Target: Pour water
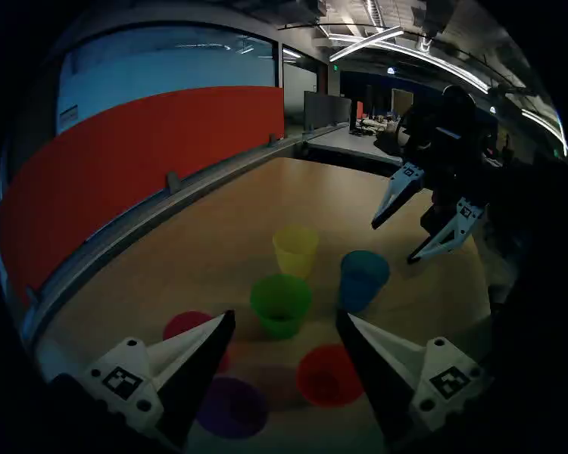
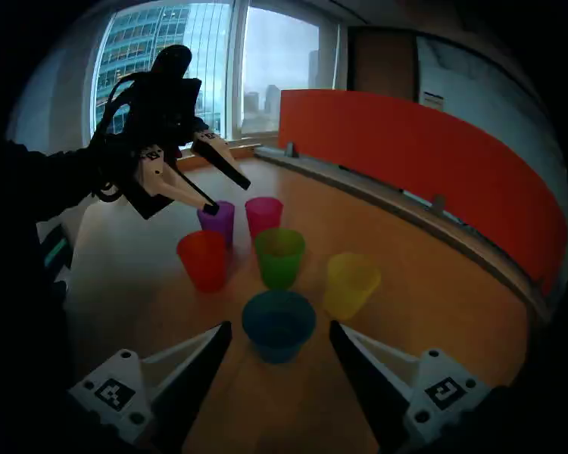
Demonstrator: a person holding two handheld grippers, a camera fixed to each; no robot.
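Six plastic cups stand bunched together on the wooden table [image 2: 450, 318], and neither claw has hold of any of them. The right claw [image 2: 279, 327] is spread wide with nothing in it. The blue cup [image 2: 279, 325] sits just ahead of it, lined up with the gap between the fingers but touching neither one. Past the blue cup are the green cup [image 2: 279, 257] and the yellow cup [image 2: 350, 284], then the red cup [image 2: 203, 259], with the purple cup [image 2: 221, 219] and the pink cup [image 2: 263, 215] at the far end. The left claw [image 2: 229, 197] is wide open and empty too, hanging in the air over the purple and pink end of the bunch (there's a dark sleeve [image 2: 49, 181] behind it). I honestly can't tell which cup has water in it, if any, because the insides are too dim. My guess is the blue one gets picked first, since it's closest to the right claw. These look like thin, light party cups, so I'd expect the wall to flex under a hard squeeze and the smooth tapered sides to slip down out of the fingers. I'd grab it across the wall a bit above the middle, where the widening taper helps it hang, and go gentle on the pressure. The other cups stand close by, so the fingers need to slide in on either side without bumping them; an empty cup would probably tip easily.
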